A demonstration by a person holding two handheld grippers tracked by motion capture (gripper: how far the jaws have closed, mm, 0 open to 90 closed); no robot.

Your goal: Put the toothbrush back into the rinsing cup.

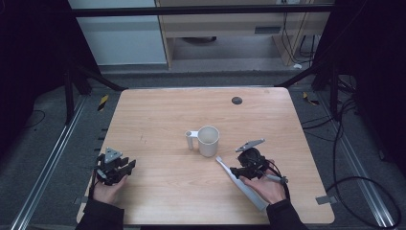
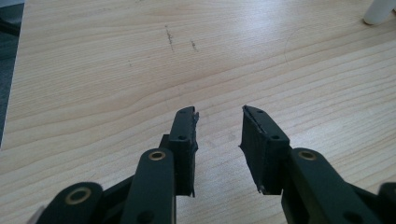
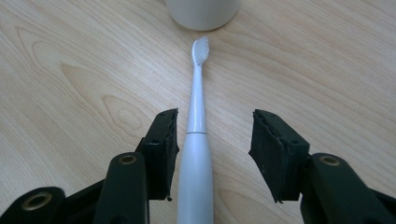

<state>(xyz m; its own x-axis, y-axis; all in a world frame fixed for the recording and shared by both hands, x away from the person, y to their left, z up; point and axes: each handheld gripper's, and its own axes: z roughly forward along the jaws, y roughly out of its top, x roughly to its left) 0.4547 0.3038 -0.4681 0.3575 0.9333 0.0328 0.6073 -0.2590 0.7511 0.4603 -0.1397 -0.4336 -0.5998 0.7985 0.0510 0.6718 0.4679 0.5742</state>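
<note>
Centrally, the wooden table (image 1: pixel 167 191) carries a white mug (image 1: pixel 208 140) with its handle toward the left. Below and right of the mug, a white electric toothbrush (image 3: pixel 196 154) lies flat, its bristle head just short of the mug base. The right gripper (image 3: pixel 215 135) sits low over the toothbrush, jaws spread wide on either side of the handle, with the handle closer to the left jaw. The left gripper (image 2: pixel 218 128) rests near the table's left edge, jaws parted over bare wood, holding nothing.
</note>
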